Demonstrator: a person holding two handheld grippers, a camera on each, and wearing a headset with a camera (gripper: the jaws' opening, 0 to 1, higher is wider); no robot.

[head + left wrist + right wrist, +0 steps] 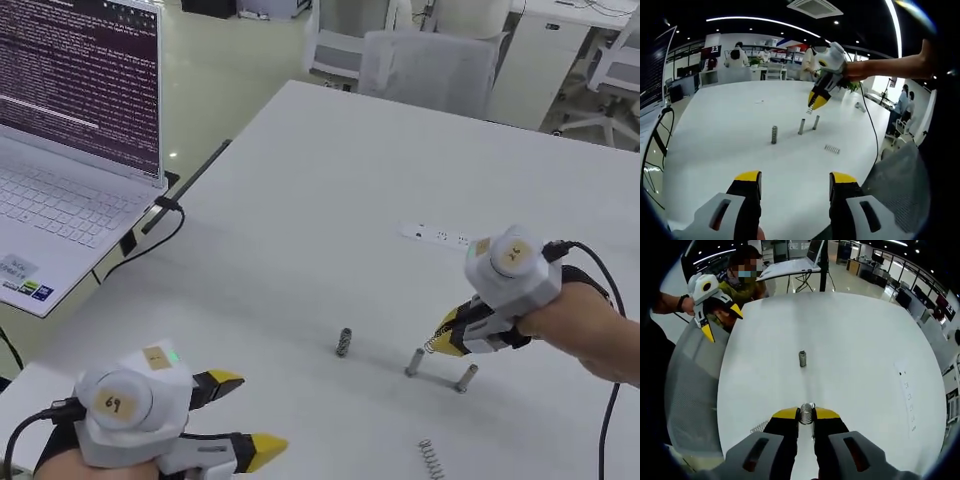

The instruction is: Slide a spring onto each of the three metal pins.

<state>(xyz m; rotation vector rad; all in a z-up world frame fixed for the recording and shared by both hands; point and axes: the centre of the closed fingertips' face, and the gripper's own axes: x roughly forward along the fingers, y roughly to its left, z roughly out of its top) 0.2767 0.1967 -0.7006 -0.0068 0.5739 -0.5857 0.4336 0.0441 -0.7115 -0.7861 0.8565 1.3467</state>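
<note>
Nearest the headset, the left gripper (255,412) hung over the near edge of the worktop (300,200). Its yellow-tipped jaws were spread wide with nothing between them, and a round sticker on its cap read "69". To its right a loose spring (431,458) lay flat on the white surface, its long axis running away from the person and slightly left.

Farther in, three metal pins stood upright in a row. The left pin (343,342) already wore a spring coiled around its shaft, while the middle pin (414,362) and the right pin (466,377) were bare. The right gripper (445,343) hovered just above and beside the middle pin, its jaws pinched on a held spring (806,413). That spring's free end slanted down toward the pin, just short of its top. The sticker on this gripper's cap was too blurred to read.

Behind lay a white power strip (438,237). At the far left an open laptop (60,200) showed lines of terminal text too small to make out, with a black cable (150,240) running from its side.
</note>
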